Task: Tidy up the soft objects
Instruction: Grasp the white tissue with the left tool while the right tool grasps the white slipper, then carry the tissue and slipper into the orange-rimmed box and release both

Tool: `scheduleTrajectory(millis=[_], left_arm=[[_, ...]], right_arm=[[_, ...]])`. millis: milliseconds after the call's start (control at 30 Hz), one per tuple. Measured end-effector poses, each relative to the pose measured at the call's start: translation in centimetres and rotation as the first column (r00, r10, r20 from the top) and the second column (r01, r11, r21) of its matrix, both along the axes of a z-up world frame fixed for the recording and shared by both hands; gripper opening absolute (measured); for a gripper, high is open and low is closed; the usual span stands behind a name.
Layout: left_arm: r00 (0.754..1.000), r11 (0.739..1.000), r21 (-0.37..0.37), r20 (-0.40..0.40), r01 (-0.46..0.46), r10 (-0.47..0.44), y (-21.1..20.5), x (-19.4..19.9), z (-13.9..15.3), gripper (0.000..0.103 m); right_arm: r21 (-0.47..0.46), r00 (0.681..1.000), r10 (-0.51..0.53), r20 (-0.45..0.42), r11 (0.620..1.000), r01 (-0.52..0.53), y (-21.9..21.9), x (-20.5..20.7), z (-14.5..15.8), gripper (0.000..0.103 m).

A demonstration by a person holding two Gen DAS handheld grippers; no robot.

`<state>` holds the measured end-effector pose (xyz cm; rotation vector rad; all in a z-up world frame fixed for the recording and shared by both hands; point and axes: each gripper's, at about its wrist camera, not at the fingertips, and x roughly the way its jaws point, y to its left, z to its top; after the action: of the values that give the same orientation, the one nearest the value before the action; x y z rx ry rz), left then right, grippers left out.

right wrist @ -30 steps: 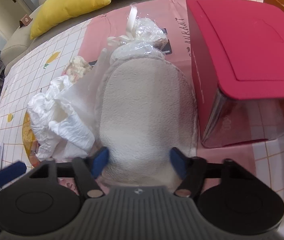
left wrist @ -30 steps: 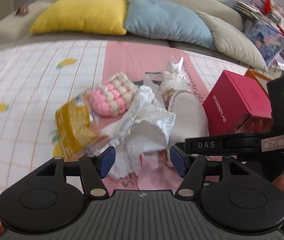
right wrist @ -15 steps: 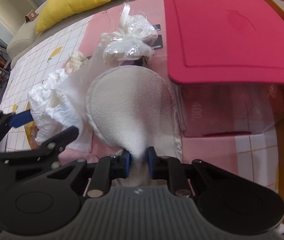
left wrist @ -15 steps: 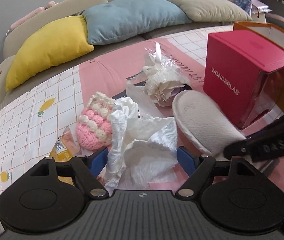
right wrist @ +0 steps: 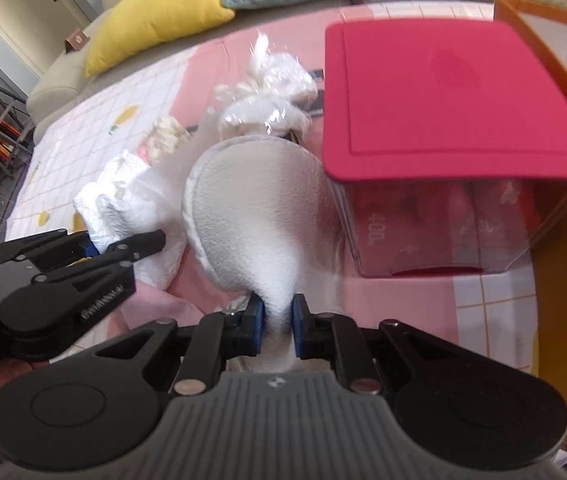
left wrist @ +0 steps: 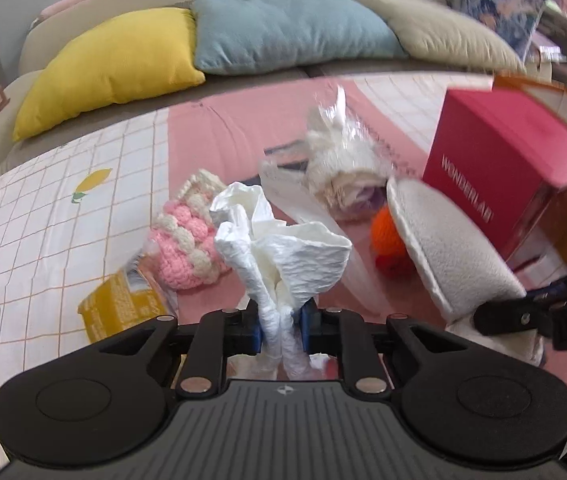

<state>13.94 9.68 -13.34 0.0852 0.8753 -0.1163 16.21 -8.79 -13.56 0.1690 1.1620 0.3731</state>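
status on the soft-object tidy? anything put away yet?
Nothing looks put away yet. In hand: left hand-held gripper closing on the white crumpled paper; right hand-held gripper closing on the cream fleece pad. Left: pink crochet piece, orange knit item, wrapped bundle.

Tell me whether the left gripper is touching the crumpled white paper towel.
Touching. The left wrist view shows the left gripper with its blue pads closing on the twisted lower end of the crumpled white paper towel, no gap visible on either side.
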Motion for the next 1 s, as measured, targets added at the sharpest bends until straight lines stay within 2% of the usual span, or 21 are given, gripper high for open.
scheduleTrajectory(millis=[233, 433, 567, 700, 833, 1000], left_arm=[[0.996, 0.996, -0.059, 0.066, -0.063, 0.067, -0.6, -2.1, 4.9, 0.019], [0.982, 0.987, -0.117, 0.144, -0.106, 0.123, -1.0, -4.1, 8.2, 0.019], [0.975, 0.978, -0.178, 0.175, -0.107, 0.138, -1.7, -5.5, 9.8, 0.019], [0.974, 0.975, -0.197, 0.179, -0.102, 0.139, -2.9, -6.4, 10.8, 0.019], [0.977, 0.972, -0.218, 0.174, -0.086, 0.125, -3.9, -6.8, 11.3, 0.019], [0.982, 0.965, -0.259, 0.164, -0.049, 0.093, -5.6, -7.1, 12.2, 0.019]], right_arm=[[0.044, 0.998, 0.022, 0.062, 0.999, -0.025, -1.2, -1.4, 2.7, 0.011], [0.103, 0.992, 0.068, 0.109, 0.991, -0.079, -2.2, -3.1, 4.6, 0.011], [0.119, 0.981, 0.110, 0.157, 0.984, -0.130, -2.9, -4.6, 6.0, 0.011], [0.111, 0.964, 0.150, 0.219, 0.978, -0.177, -3.7, -6.3, 7.3, 0.011], [0.116, 0.960, 0.130, 0.248, 0.980, -0.163, -5.5, -7.3, 8.2, 0.011], [0.114, 0.955, 0.061, 0.292, 0.989, -0.098, -8.4, -8.1, 9.3, 0.011]])
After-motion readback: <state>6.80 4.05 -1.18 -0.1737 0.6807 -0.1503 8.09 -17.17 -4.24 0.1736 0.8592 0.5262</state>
